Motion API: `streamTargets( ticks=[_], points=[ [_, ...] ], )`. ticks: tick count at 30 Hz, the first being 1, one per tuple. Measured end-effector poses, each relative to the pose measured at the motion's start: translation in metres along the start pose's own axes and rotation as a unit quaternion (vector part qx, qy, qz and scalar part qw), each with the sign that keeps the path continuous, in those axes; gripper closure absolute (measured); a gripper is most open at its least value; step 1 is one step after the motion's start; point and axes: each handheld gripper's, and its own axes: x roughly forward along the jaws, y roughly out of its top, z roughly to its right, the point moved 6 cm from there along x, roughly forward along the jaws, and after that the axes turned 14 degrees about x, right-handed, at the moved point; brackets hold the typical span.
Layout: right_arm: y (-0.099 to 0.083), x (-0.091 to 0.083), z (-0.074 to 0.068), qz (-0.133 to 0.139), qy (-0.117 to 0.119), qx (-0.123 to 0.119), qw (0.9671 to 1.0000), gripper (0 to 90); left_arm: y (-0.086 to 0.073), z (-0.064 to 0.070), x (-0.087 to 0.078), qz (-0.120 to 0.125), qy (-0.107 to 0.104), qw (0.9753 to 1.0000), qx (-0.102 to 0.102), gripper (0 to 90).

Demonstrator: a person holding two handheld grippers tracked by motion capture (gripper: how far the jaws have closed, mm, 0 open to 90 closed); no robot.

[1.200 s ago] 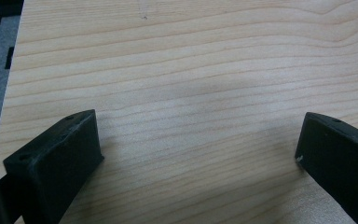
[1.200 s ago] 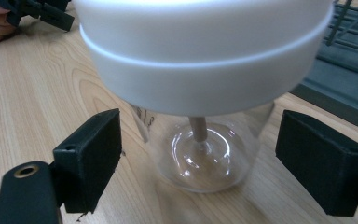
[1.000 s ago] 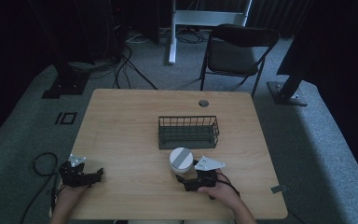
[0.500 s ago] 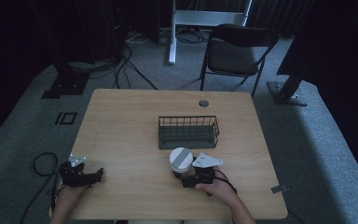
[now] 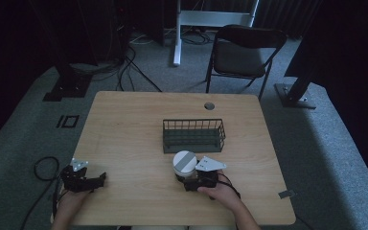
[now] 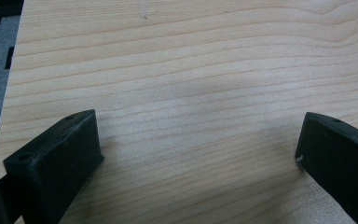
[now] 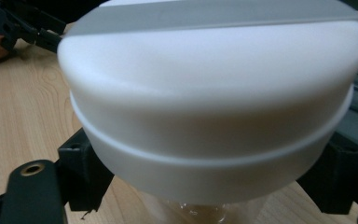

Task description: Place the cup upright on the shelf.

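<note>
The right claw (image 5: 186, 179) grips a white-lidded jar (image 5: 184, 164), with the wire basket (image 5: 193, 135) just beyond it. The left claw (image 5: 97, 180) rests gaping on the bench (image 5: 124, 129), well apart.

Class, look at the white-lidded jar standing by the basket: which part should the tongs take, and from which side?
Probably the clear body under the broad white lid of the jar, approached level from the person's side: the lid overhangs, and the wire basket crowds the far side.
</note>
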Motion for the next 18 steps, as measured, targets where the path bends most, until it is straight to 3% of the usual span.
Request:
streamTargets(
  ticks=[7, 11, 13, 18],
  points=[
    [0.002, -0.001, -0.002, 0.001, -0.014, -0.019, 0.9997, 18.0, 0.0, 0.0, 0.0, 0.0, 0.0, 1.0, 0.0, 0.2],
    [0.003, -0.002, -0.002, -0.003, -0.012, -0.009, 0.9999, 18.2, 0.0, 0.0, 0.0, 0.0, 0.0, 1.0, 0.0, 0.2],
    [0.005, -0.003, -0.001, -0.001, -0.013, 0.009, 0.9999, 18.2, 0.0, 0.0, 0.0, 0.0, 0.0, 1.0, 0.0, 0.2],
    [0.011, -0.006, -0.001, 0.007, -0.015, 0.011, 0.9998, 18.2, 0.0, 0.0, 0.0, 0.0, 0.0, 1.0, 0.0, 0.2]
  ],
)
